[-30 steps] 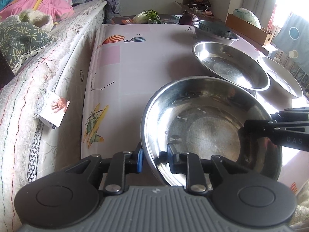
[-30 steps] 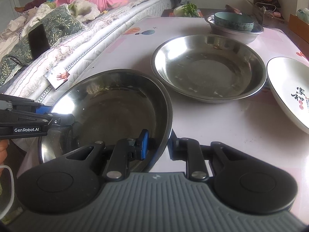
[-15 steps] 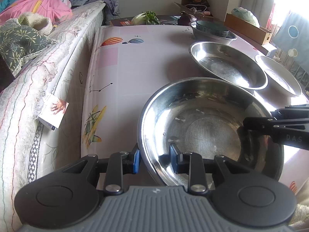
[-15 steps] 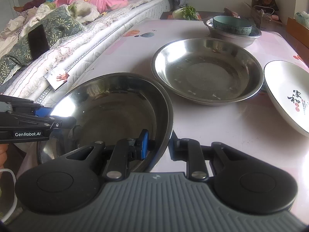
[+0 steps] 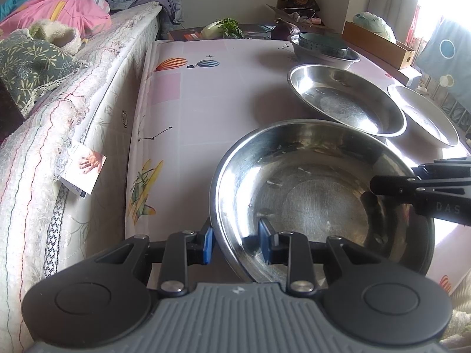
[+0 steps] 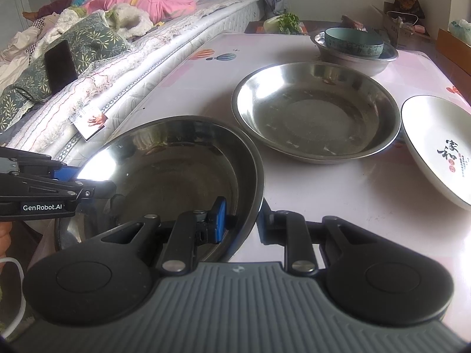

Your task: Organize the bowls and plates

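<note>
A large steel bowl [image 5: 321, 194] [image 6: 176, 170] sits at the table's near edge. My left gripper [image 5: 237, 244] straddles its left rim, one pad outside and one inside, with a gap to the metal. My right gripper [image 6: 241, 223] straddles its right rim the same way. Each gripper shows in the other's view, the right [image 5: 382, 185] and the left [image 6: 97, 189]. Beyond lie a second steel dish [image 5: 347, 100] [image 6: 315, 108], a white plate with red and black characters [image 6: 438, 144] [image 5: 424, 111], and a teal bowl [image 6: 353, 41] nested in a steel bowl [image 6: 356, 58].
The table [image 5: 212, 94] has a pink cloth with balloon prints. A bed with quilts and pillows [image 5: 59, 88] runs along its left side. A card [image 5: 84, 173] hangs at the mattress edge. Vegetables [image 6: 282, 22] and boxes [image 5: 379, 41] stand at the far end.
Both grippers' pads have spread slightly away from the near bowl's rim. The far dishes sit a little farther and lower in view, so the grippers have shifted a little.
</note>
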